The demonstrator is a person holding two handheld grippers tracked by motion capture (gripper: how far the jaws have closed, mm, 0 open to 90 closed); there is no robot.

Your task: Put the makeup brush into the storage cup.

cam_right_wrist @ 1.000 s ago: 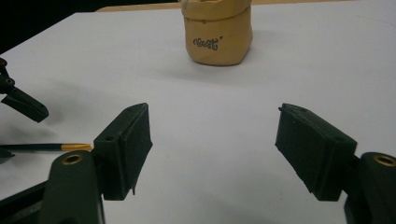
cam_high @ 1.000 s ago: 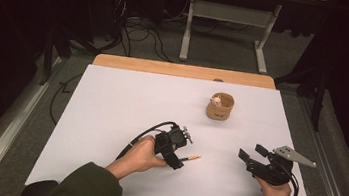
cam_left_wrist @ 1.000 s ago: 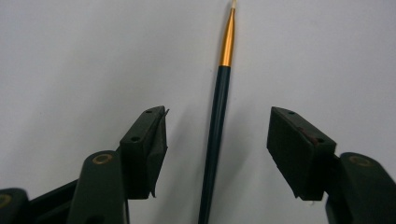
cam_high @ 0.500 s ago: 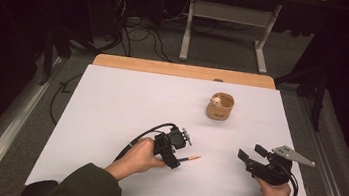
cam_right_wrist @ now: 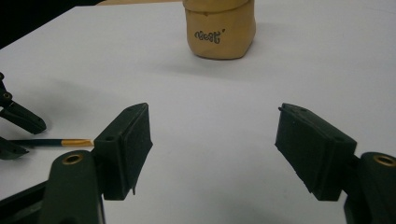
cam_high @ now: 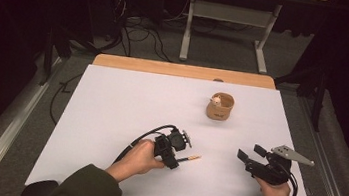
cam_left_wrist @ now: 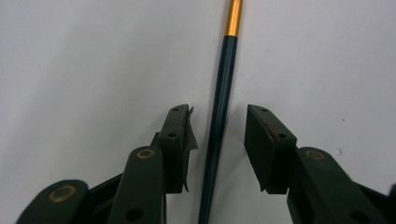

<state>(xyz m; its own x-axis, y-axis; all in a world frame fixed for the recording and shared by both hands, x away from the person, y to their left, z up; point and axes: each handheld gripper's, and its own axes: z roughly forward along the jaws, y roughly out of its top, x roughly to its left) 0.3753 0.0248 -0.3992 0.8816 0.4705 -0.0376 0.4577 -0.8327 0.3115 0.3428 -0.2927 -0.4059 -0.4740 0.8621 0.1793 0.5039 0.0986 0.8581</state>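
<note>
Left gripper view shows the left gripper point(cam_left_wrist: 218, 135) with its jaws just closing around the one paintbrush point(cam_left_wrist: 220, 116) lying on the table point(cam_left_wrist: 84, 60), pads not yet touching it; a grasp seems imminent. The right gripper point(cam_high: 251, 158) waits open. One tan pouch point(cam_high: 220, 107) stands farther back.

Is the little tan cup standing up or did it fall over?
Standing up. The tan cup sits on its base on the white table, its opening facing up with something small and white inside.
</note>
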